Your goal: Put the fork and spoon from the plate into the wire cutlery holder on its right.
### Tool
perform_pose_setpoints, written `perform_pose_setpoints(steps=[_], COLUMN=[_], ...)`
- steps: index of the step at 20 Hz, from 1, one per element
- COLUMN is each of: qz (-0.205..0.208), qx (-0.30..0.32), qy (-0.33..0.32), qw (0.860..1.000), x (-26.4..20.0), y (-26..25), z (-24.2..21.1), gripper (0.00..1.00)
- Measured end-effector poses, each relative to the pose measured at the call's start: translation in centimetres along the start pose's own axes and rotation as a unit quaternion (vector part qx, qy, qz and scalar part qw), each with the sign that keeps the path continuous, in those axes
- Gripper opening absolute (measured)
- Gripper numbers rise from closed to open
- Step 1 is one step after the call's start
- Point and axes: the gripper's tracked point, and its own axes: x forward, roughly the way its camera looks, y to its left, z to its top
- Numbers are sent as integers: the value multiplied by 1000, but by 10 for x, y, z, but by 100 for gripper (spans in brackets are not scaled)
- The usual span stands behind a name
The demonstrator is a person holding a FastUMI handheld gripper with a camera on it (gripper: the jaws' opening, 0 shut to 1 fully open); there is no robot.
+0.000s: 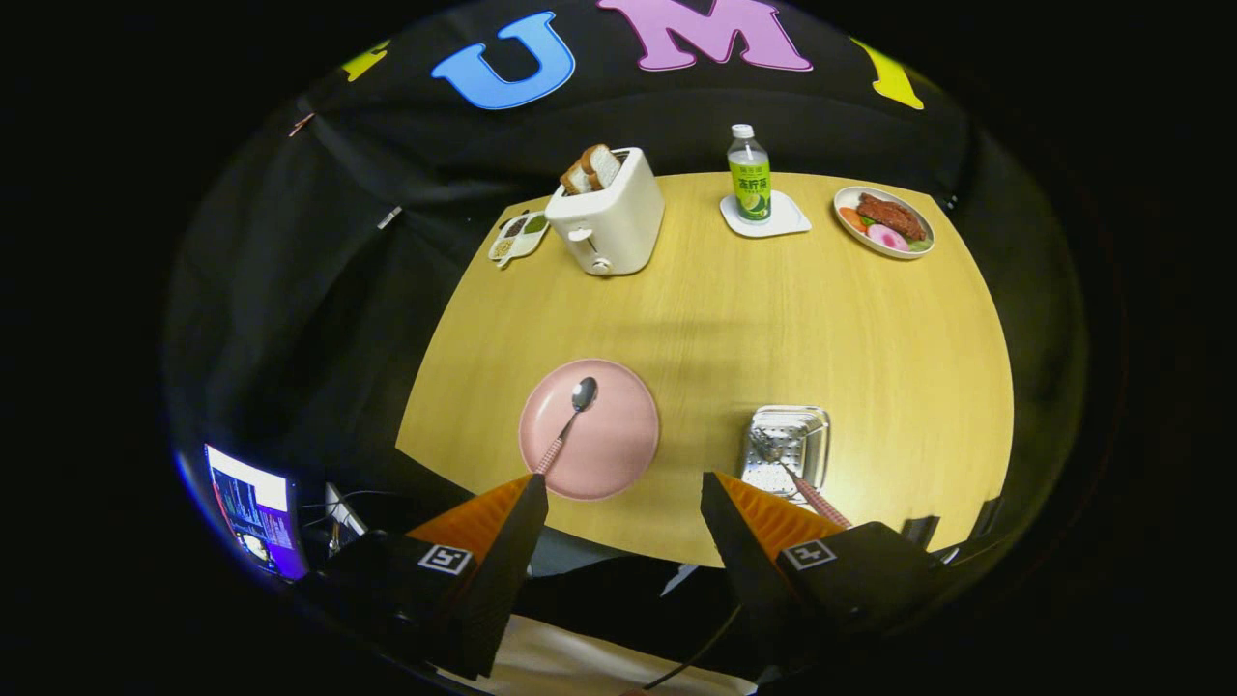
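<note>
Wooden table (715,319) below, jaws wide apart, gripper (623,488) empty, raised above plate (618,454)

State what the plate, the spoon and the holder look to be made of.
Plate: pink, matte, likely ceramic or melamine; no glare.
Spoon: shiny metal bowl reflecting light, with a pink patterned handle, probably plastic.
Holder: bright silvery metal mesh, likely steel; the fork lies in it.
The gripper is open, holding nothing.
</note>
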Motion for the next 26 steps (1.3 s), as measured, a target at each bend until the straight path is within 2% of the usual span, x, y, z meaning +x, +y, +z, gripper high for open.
perform_pose_setpoints(steps=[5, 10, 20, 22, 25, 26], qz=[13, 8, -37, -46, -54, -57], qx=[-11, -7, 47, 53, 69, 76], qy=[26, 68, 136, 154, 168, 174], qw=[1000, 998, 989, 986, 982, 980], x=[52, 115, 211, 222, 233, 235], y=[46, 74, 80, 80, 81, 81], z=[-15, -31, -58, -65, -75, -80], gripper=[100, 100, 97, 92, 92, 86])
